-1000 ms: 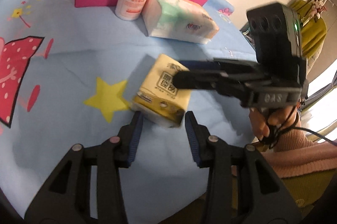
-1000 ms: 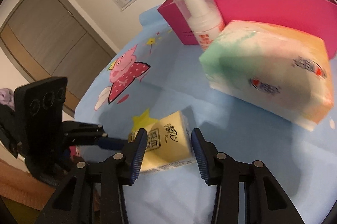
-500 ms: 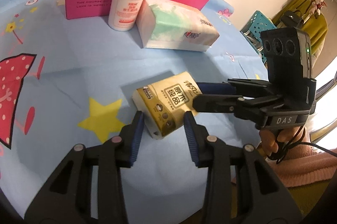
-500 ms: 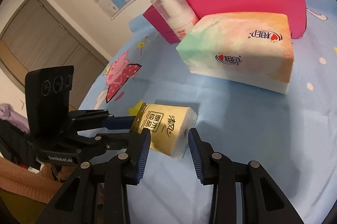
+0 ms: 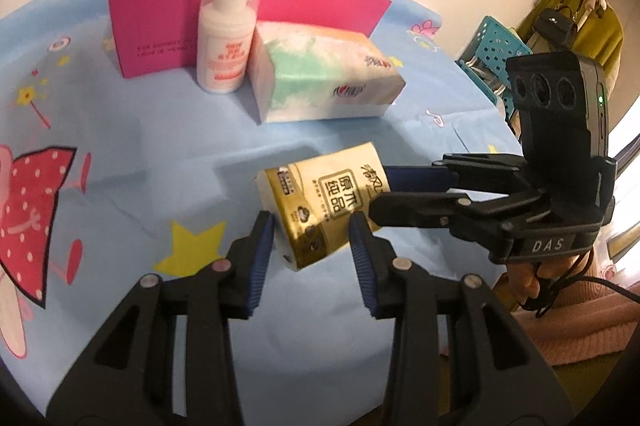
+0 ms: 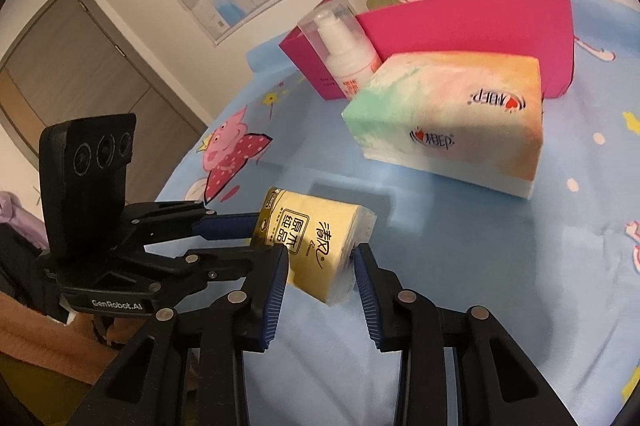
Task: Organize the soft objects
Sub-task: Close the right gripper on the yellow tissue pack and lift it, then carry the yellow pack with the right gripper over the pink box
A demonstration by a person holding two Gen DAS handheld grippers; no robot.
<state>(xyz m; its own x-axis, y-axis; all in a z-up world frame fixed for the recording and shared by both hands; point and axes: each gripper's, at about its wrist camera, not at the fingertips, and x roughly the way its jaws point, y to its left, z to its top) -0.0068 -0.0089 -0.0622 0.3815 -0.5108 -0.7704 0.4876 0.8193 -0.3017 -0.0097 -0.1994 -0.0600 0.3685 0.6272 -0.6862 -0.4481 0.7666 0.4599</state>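
A small yellow tissue pack [image 5: 320, 202] [image 6: 316, 238] hangs tilted above the blue cartoon tablecloth [image 5: 120, 154], casting a shadow on it. My left gripper [image 5: 310, 224] pinches the pack's near end, both blue pads against its sides. My right gripper [image 6: 320, 256] has the pack between its pads too; its jaws are closing and they touch both sides. In the left wrist view the right gripper [image 5: 380, 192] comes in from the right. In the right wrist view the left gripper [image 6: 260, 236] comes in from the left.
Behind the pack lies a large pastel tissue pack [image 5: 320, 82] [image 6: 448, 122]. A white pump bottle [image 5: 226, 54] stands in front of an open pink box [image 5: 156, 26] holding soft items. A teal basket [image 5: 496, 46] is off the table's right. A pink-sleeved hand [image 5: 528, 282] holds the right gripper.
The yellow pack has come up off the cloth and turned between both grippers. Both grippers rose and pulled back, so the box, bottle and large pack look farther away.
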